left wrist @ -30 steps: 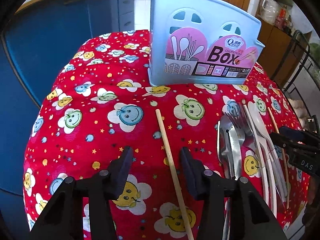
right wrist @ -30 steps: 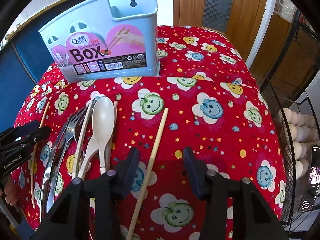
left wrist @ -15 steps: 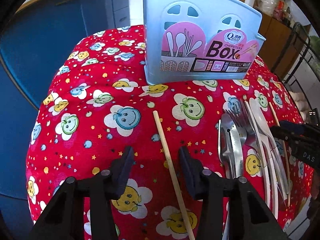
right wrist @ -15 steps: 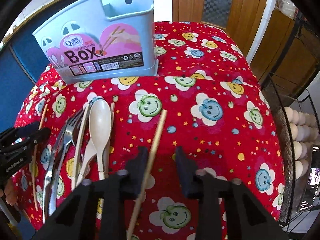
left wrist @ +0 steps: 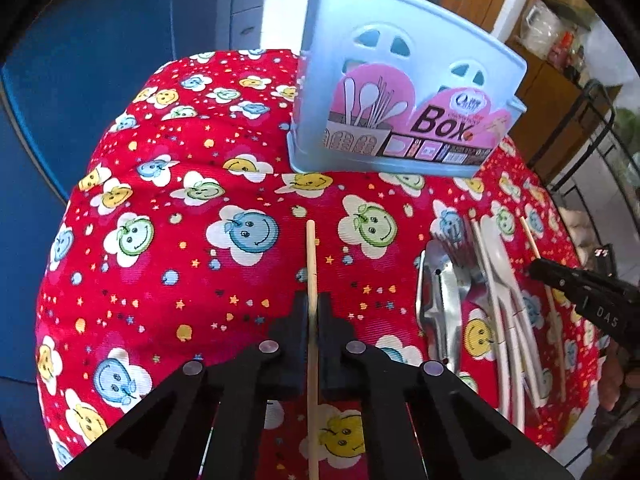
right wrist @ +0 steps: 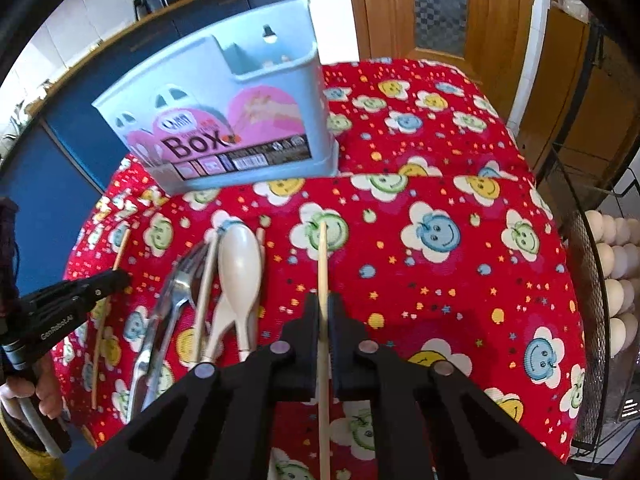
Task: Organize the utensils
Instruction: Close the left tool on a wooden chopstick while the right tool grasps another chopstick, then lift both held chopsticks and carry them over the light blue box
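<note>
A wooden chopstick (left wrist: 311,264) is clamped in the left gripper (left wrist: 312,312), whose jaws have just been closing on it. Another wooden chopstick (right wrist: 322,256) is pinched likewise by the right gripper (right wrist: 323,312), jaws also just closed. Between the two lies the pile of utensils — a metal fork (right wrist: 180,280), a white spoon (right wrist: 239,256) — on the red tablecloth (left wrist: 168,280). Farther back, the light blue chopstick box (left wrist: 400,116) is seen upright.

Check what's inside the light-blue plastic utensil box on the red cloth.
Only the upper inner walls of the light-blue plastic utensil box show, in the right wrist view; no utensil sticks above its rim. The front wall hides its floor and lower compartments.
</note>
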Demonstrator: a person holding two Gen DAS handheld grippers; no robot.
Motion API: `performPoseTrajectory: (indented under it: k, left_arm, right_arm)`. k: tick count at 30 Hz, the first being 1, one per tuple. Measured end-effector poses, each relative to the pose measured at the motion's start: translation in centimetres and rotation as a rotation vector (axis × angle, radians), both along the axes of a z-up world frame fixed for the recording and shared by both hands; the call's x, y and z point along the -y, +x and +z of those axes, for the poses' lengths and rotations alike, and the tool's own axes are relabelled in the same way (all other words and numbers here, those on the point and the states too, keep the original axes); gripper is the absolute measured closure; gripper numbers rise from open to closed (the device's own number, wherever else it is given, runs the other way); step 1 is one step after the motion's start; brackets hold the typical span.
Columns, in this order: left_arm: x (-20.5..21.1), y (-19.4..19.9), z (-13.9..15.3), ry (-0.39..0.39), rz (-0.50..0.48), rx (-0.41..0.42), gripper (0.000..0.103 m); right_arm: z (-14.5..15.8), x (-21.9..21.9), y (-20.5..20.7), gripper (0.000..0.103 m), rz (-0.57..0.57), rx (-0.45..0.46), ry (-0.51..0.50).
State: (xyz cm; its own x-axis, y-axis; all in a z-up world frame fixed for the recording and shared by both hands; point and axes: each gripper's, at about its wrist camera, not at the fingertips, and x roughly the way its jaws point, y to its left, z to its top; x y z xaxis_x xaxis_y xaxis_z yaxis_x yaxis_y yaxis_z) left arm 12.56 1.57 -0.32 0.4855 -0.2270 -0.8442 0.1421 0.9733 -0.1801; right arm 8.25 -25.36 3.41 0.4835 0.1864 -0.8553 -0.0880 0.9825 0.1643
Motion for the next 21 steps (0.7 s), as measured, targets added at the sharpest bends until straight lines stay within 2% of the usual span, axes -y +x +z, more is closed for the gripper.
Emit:
performPoseTrajectory:
  k: [9, 16, 21]
  left_arm:
    - [-0.8, -1.7, 3.0, -0.073, 0.014, 0.089, 0.099]
    - [-1.4, -2.8, 5.7, -0.154, 0.030, 0.187, 0.099]
    - [-1.5, -3.4, 8.1, -0.182, 0.029, 0.269, 0.099]
  right_arm:
    - [3.4, 0.2, -1.8, 0.097, 0.013, 0.136, 0.092]
    - [6.6, 0.0, -3.0, 0.097, 0.029, 0.272, 0.146]
    - [8.5, 0.1, -3.4, 0.097, 0.020, 0.358, 0.172]
